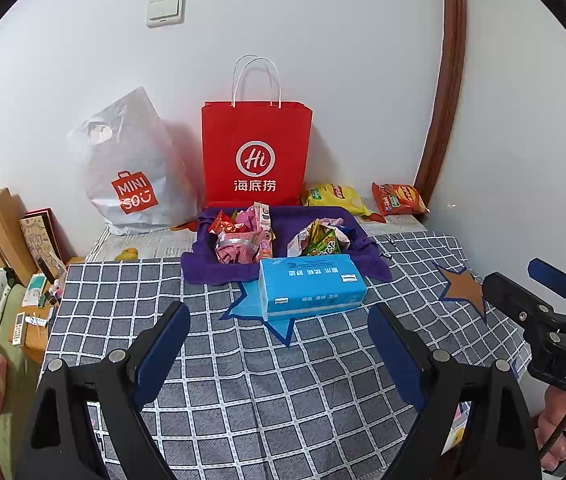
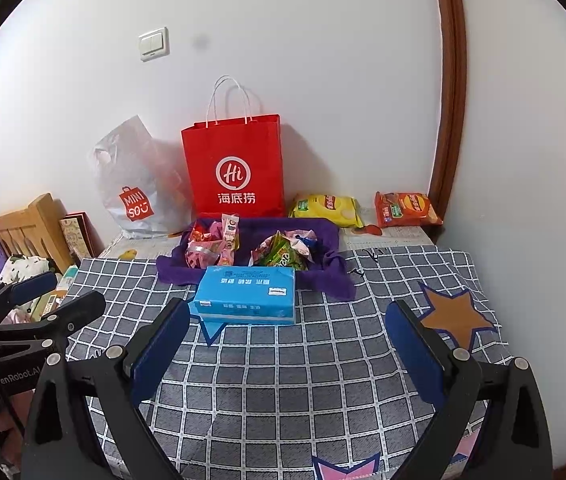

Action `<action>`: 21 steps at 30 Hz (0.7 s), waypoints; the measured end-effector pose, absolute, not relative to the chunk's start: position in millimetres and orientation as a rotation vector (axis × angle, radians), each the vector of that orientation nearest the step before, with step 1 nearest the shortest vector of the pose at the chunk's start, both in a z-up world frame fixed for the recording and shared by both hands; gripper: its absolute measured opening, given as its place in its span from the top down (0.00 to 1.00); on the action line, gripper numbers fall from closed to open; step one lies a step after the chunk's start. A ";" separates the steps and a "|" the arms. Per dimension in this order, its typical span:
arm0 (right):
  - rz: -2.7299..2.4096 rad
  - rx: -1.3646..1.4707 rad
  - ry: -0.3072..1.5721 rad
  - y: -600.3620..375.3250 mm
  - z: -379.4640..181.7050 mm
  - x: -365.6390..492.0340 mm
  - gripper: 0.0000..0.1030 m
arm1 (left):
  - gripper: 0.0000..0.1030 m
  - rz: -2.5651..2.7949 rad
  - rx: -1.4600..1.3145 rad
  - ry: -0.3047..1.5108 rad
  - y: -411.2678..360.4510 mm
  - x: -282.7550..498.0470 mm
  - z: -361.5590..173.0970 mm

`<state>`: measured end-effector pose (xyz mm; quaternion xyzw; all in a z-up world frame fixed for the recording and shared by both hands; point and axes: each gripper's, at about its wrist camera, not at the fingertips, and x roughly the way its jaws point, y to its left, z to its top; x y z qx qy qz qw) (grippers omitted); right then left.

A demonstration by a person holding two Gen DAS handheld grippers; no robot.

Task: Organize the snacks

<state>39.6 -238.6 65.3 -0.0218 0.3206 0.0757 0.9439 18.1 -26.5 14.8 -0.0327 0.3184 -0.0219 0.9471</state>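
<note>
A desk [image 1: 243,380] covered in a grey checked cloth. The landmark is a blue tissue pack [image 1: 311,286] lying flat near the desk's middle. Just behind it, touching, sits a purple cloth-lined tray [image 1: 283,220] holding two heaps of snacks: pink and red packets [image 1: 243,236] behind the pack's left end, green packets [image 1: 321,240] behind its right. Farther back stand a red paper bag [image 1: 257,152] and, left of it, a white plastic bag [image 1: 135,172]. Two chip bags, yellow [image 1: 335,198] and orange [image 1: 399,199], lie behind and right of the pack (against the wall). Left gripper [image 1: 279,332] and right gripper [image 2: 287,328] hover in front of the pack, both spread wide, grasping nothing
</note>
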 end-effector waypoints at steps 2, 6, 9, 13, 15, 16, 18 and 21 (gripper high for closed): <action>0.158 -0.041 0.654 -238.7 65.2 40.4 0.05 | 0.12 -0.045 -0.068 0.648 -26.0 18.0 14.7; 0.158 -0.046 0.655 -237.4 64.1 42.0 0.05 | 0.12 -0.044 -0.066 0.648 -26.0 18.0 14.5; 0.160 -0.047 0.655 -236.8 64.0 41.8 0.05 | 0.12 -0.045 -0.068 0.648 -26.1 18.1 14.5; 0.164 -0.046 0.653 -236.3 65.0 40.7 0.05 | 0.12 -0.046 -0.066 0.648 -25.9 18.0 14.4; 0.166 -0.049 0.649 -236.0 66.0 40.1 0.05 | 0.12 -0.045 -0.066 0.648 -26.1 17.5 14.5; 0.165 -0.050 0.648 -236.0 66.3 40.0 0.05 | 0.12 -0.045 -0.067 0.647 -26.2 17.9 14.5; 0.166 -0.049 0.647 -236.3 66.5 39.3 0.05 | 0.12 -0.046 -0.067 0.647 -26.3 17.7 14.3; 0.165 -0.049 0.647 -236.7 66.4 38.6 0.05 | 0.12 -0.049 -0.066 0.650 -27.0 18.0 13.9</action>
